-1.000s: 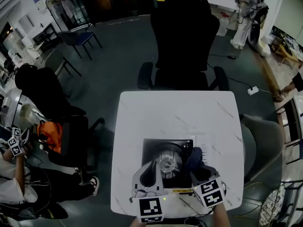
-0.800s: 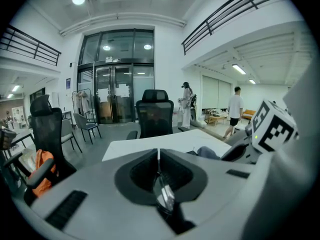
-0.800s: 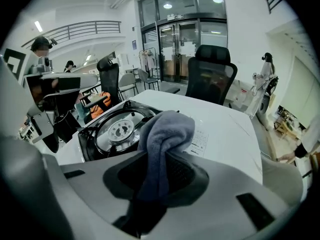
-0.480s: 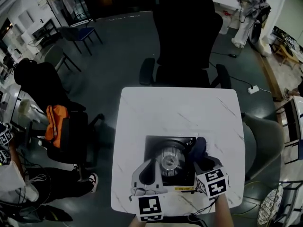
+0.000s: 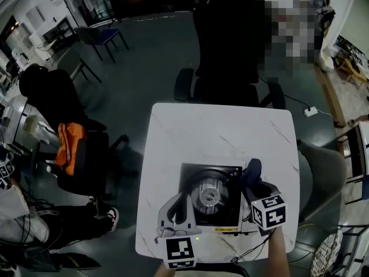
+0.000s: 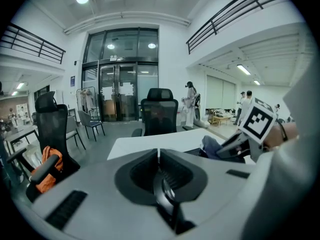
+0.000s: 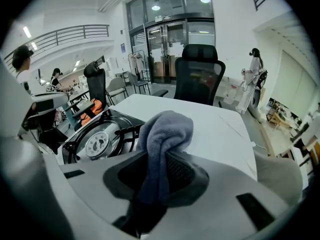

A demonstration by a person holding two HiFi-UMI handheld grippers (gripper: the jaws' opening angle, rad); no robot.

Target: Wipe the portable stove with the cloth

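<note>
Right claw (image 7: pixel 162 156) is pinching the cloth (image 7: pixel 167 129), and the stove (image 7: pixel 100 141) sits just to its left. Left claw (image 6: pixel 158 153) is pressed together, empty.

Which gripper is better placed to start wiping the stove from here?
Right. The right gripper is shut on the cloth at the right edge of the stove. The left gripper is shut and empty, at the front left.

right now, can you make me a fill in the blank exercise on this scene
The right gripper holds a ____.
The left gripper has its jaws ____ on nothing.
The stove sits on a white ____.
Missing: cloth; shut; table.
</note>
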